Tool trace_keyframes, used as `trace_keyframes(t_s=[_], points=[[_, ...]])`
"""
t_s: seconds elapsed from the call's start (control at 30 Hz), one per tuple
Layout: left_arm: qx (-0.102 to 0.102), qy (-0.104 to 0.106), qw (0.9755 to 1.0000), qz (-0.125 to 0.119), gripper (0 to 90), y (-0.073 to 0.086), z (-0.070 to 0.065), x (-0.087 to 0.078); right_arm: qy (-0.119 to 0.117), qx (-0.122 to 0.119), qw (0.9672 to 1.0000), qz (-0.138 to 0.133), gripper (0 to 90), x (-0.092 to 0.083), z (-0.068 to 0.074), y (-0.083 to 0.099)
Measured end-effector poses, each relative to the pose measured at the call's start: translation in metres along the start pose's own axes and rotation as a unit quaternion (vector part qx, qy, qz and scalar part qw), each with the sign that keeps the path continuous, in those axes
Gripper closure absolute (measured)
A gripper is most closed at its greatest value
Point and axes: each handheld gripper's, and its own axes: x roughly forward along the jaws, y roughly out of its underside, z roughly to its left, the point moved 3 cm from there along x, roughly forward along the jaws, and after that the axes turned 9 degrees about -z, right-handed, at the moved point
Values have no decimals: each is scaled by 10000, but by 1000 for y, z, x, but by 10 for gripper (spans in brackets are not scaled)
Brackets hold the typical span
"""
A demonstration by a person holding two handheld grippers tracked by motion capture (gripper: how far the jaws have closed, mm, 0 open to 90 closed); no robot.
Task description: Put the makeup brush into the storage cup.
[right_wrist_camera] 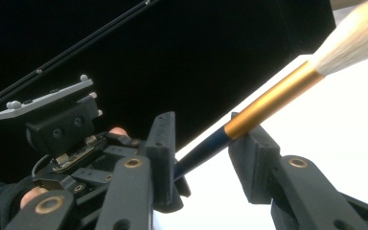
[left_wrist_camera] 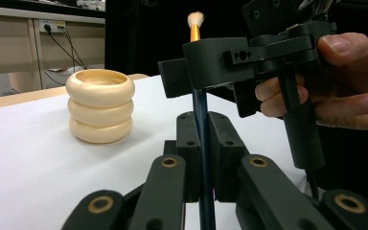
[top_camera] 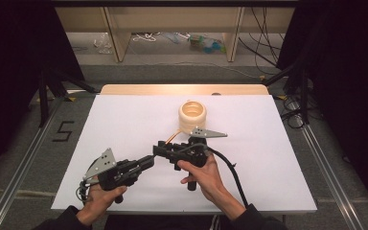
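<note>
A brush (top_camera: 173, 137) with a dark blue handle, a gold ferrule and white bristles is held above the white table. My left gripper (top_camera: 149, 161) is shut on the lower handle (left_wrist_camera: 201, 120), and the brush rises from its jaws (left_wrist_camera: 202, 129). My right gripper (top_camera: 161, 149) comes in from the right with its jaws on either side of the brush (right_wrist_camera: 268, 103) near the ferrule. Its left jaw lies against the handle, and a gap shows on the other side (right_wrist_camera: 206, 148). A cream ribbed pot (top_camera: 192, 115) stands empty just beyond both grippers (left_wrist_camera: 100, 105).
A white sheet (top_camera: 124, 120) covers the table, with a strip of bare wood along its far edge (top_camera: 182, 89). Metal rails run along the floor on both sides. Wooden shelving and cables lie farther back.
</note>
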Motion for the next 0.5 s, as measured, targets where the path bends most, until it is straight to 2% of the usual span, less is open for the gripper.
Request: trace_keyframes(t_s=[0.07, 0.13, 0.17, 0.47, 0.5], points=[[-53, -9, 10000, -1, 836, 0, -1, 0, 0, 50, 10000, 22, 644, 0, 0, 0], [-11, 16, 10000, -6, 836, 0, -1, 0, -8, 123, 9999, 57, 651, -1, 1, 0], [-16, 13, 10000, -11, 836, 0, -1, 0, -11, 74, 10000, 24, 655, 0, 1, 0], [-10, 34, 10000, -25, 836, 0, -1, 0, -86, 166, 9998, 53, 700, -1, 2, 1], [-5, 38, 10000, -28, 836, 0, -1, 0, -103, 59, 9999, -26, 703, 0, 1, 0]])
